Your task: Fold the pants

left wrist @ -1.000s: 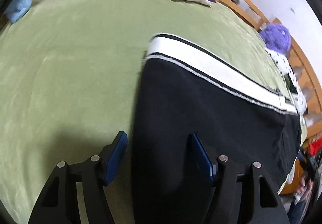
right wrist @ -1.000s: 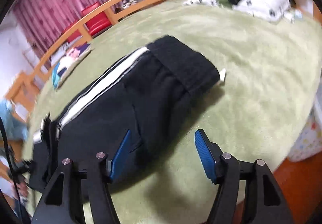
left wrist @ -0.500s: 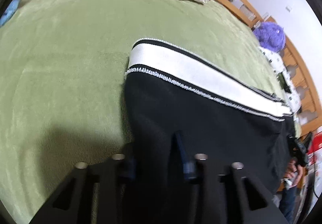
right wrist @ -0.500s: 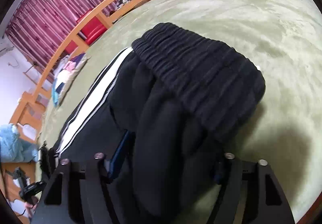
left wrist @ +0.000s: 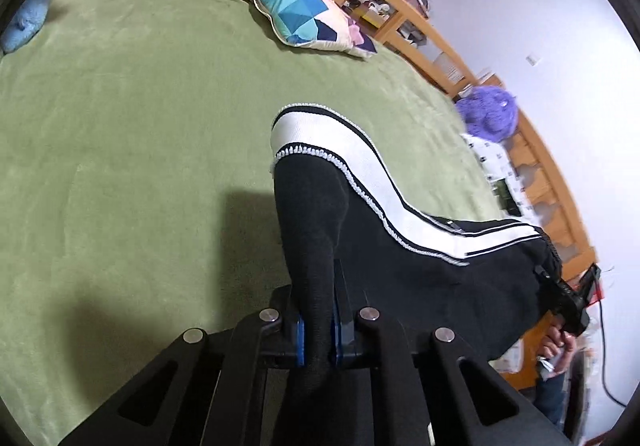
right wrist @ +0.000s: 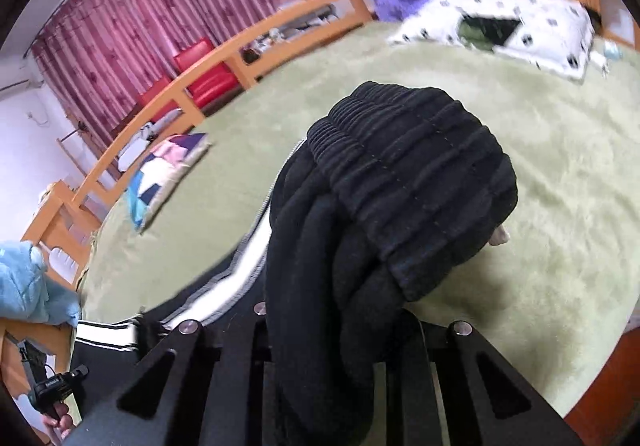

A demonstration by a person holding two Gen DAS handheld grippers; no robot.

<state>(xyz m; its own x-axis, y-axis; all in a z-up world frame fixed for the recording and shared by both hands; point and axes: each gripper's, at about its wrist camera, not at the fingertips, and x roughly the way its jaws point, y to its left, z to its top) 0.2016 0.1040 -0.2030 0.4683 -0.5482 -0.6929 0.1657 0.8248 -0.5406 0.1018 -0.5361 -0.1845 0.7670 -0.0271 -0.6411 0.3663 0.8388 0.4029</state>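
Left tongs: just closed, pinching the pants at the hem end.
Right tongs: just closed, pinching the bunched waistband end.
Pants: stretched between both tongs over the bed.
Pillow: far side.

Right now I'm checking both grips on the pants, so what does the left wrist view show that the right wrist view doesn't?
Only the left wrist view shows the left tongs clamped on the hem end of the black pants, the cuff with its white stripe lifted off the green blanket.

Only the right wrist view shows the ribbed waistband bunched in the right tongs, plus the red curtain.

Both show the pants, the blanket, the patterned pillow, the purple fluffy toy and the wooden bed rail.
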